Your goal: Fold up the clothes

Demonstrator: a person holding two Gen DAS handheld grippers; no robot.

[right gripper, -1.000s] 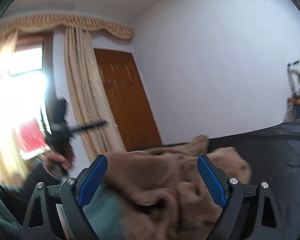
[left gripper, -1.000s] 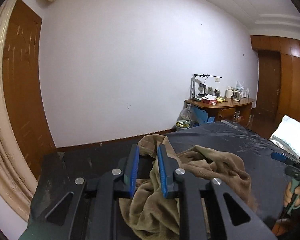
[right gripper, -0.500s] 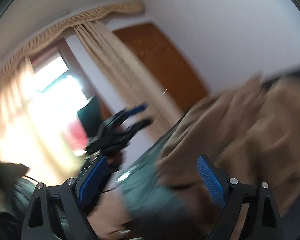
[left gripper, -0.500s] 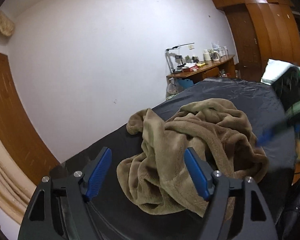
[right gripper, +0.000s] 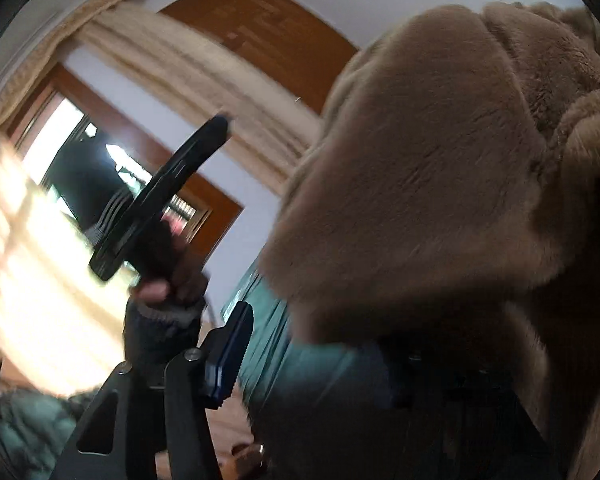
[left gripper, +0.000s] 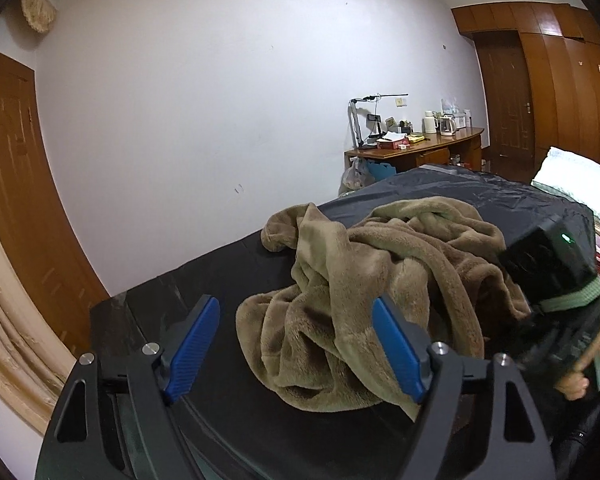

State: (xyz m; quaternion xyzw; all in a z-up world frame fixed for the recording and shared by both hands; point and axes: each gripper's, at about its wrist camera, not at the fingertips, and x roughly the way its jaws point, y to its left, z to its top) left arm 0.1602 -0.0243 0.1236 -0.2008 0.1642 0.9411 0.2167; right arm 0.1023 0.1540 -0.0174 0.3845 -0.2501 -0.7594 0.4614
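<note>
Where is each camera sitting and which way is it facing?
Left wrist: sits behind the left gripper, jaws open, above the black table; it looks across the crumpled brown garment toward the white wall and a desk. The right gripper's body and the hand holding it show at right.
Right wrist: pressed close to the garment, tilted and blurred, facing a curtain and window; one blue pad shows, the other is hidden.
Shared: the garment and table; the right view also shows the left gripper.

I can read no text, label, brand or number anywhere; the things on the wooden desk [left gripper: 414, 148] are too small to tell.
</note>
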